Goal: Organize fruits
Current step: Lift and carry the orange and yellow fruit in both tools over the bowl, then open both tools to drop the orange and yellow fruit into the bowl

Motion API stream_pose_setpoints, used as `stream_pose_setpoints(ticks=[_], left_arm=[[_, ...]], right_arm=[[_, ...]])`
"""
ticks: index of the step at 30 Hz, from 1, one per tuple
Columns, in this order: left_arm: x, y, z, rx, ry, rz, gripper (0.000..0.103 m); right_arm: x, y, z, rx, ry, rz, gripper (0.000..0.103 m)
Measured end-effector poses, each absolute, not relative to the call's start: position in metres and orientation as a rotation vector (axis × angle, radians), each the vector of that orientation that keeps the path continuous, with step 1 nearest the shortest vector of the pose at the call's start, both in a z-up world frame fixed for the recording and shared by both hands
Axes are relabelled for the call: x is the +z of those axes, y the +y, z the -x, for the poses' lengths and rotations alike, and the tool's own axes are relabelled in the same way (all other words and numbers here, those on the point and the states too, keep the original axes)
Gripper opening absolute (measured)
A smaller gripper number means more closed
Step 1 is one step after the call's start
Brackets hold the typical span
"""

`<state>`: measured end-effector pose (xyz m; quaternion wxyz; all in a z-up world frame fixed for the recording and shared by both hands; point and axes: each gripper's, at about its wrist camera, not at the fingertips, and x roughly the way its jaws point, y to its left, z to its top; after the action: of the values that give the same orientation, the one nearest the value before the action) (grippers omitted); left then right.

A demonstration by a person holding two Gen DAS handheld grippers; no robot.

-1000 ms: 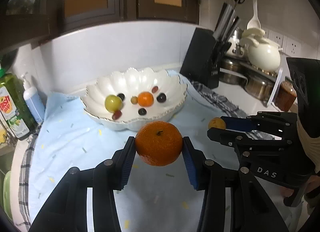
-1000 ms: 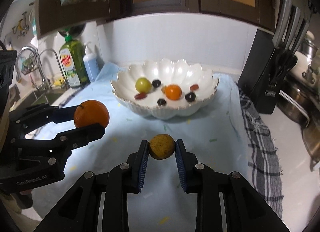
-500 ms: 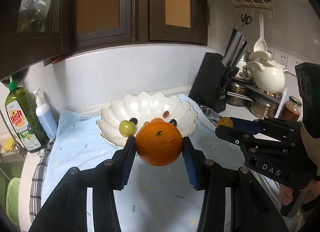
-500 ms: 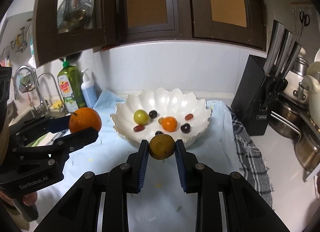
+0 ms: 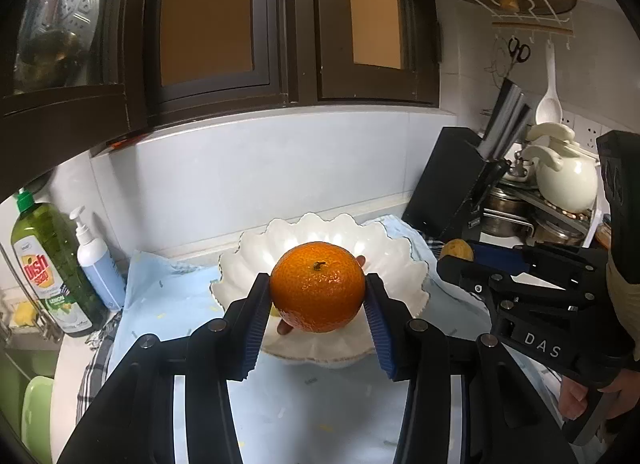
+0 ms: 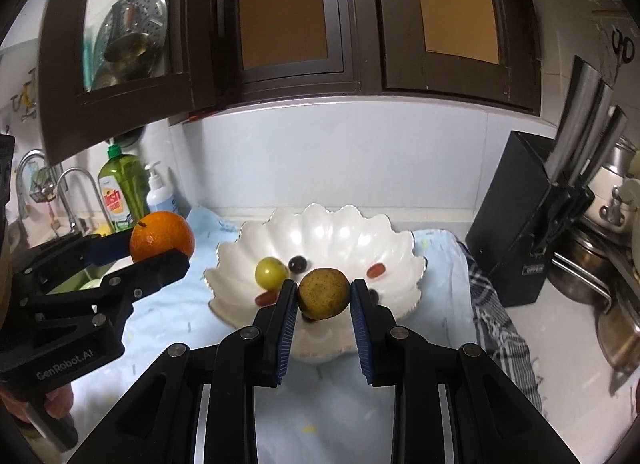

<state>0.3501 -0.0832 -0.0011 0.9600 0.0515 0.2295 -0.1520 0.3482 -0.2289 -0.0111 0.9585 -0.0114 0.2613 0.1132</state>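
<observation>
Left gripper [image 5: 318,300] pinches orange [image 5: 318,287], held above near rim of bowl [image 5: 394,260]. Right gripper [image 6: 323,300], narrower gap, pinches brown fruit [image 6: 324,293] over bowl front. Bowl on blue cloth [image 5: 168,296].

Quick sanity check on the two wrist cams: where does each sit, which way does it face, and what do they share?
Left wrist: on the left gripper, looking along its fingers at the orange and white bowl; the right gripper and a hand show at right.
Right wrist: on the right gripper, facing its brownish-yellow fruit and the bowl; the left gripper shows at left.
Shared: bowl, both held fruits, knife block, dish soap bottle.
</observation>
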Motion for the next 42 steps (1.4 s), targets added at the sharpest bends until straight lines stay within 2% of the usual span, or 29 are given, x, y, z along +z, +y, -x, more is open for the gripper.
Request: stream_pose_setpoints(ticks=[23,42], left_arm=[[-0.008,-0.102,-0.476,-0.299,0.636,-0.136,0.046],[-0.066,-0.104,-0.58,-0.263,0.936,-0.139,0.046]], right_arm=[[-0.02,-0.226,-0.477,0.206,0.691,0.048,0.028],[-0.071,-0.223,-0.563,0.151,0.957,0.072,0.029]])
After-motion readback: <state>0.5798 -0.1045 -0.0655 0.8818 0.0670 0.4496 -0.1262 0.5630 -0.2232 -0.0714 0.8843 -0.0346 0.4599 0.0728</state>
